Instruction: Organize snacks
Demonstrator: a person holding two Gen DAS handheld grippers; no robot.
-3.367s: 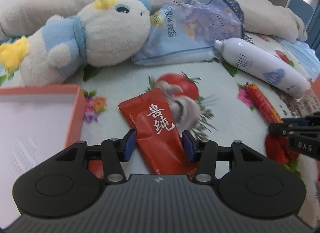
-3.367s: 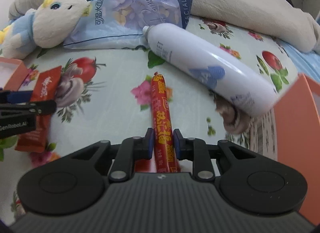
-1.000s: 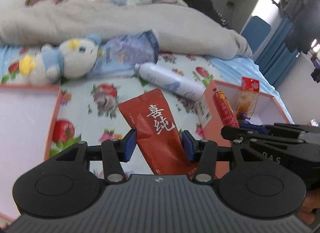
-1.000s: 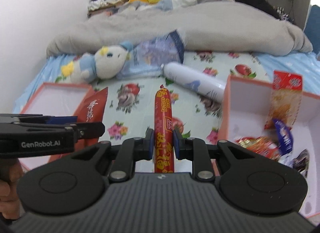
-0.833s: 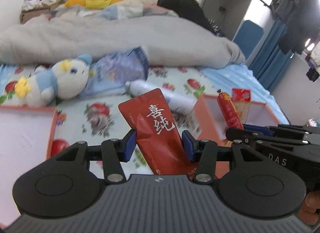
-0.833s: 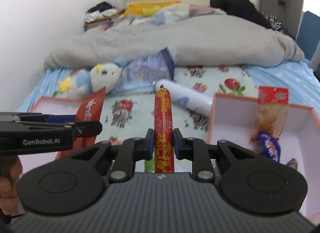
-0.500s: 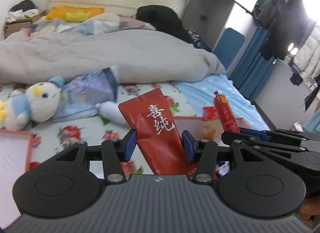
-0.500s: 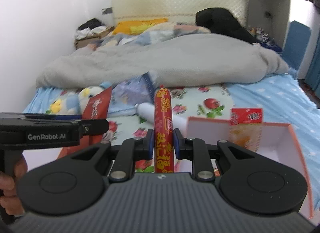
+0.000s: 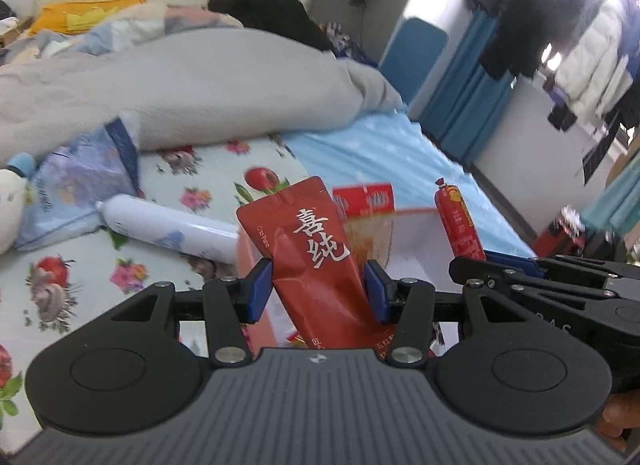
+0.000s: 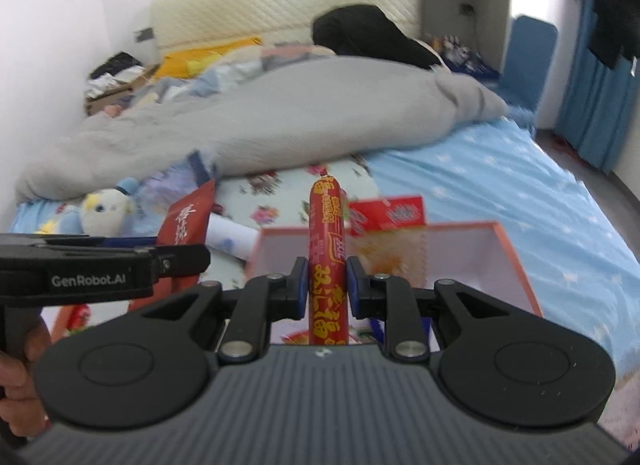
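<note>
My left gripper [image 9: 318, 291] is shut on a red pouch [image 9: 316, 261] with white characters, held upright above the bed. My right gripper [image 10: 328, 289] is shut on a red sausage stick [image 10: 327, 261] printed in yellow, also upright. Just beyond both stands an orange box [image 10: 516, 261] with a white inside, and a red-topped snack packet [image 10: 388, 233] leans against its far wall. In the left wrist view the sausage stick [image 9: 460, 227] and the right gripper's black body show at the right, over the orange box [image 9: 412, 210]. More snacks lie low in the box, mostly hidden.
A white spray bottle [image 9: 168, 231] lies on the floral sheet left of the box, beside a pale blue bag [image 9: 76, 189] and a plush toy [image 10: 102, 207]. A grey duvet [image 10: 280, 121] heaps across the bed behind. A hand [image 10: 18, 385] grips the left tool.
Both grippers have swung right and risen slightly, each keeping its snack. The orange box with the red-topped packet now lies straight ahead, and the plush toy and second box have slid off to the left.
</note>
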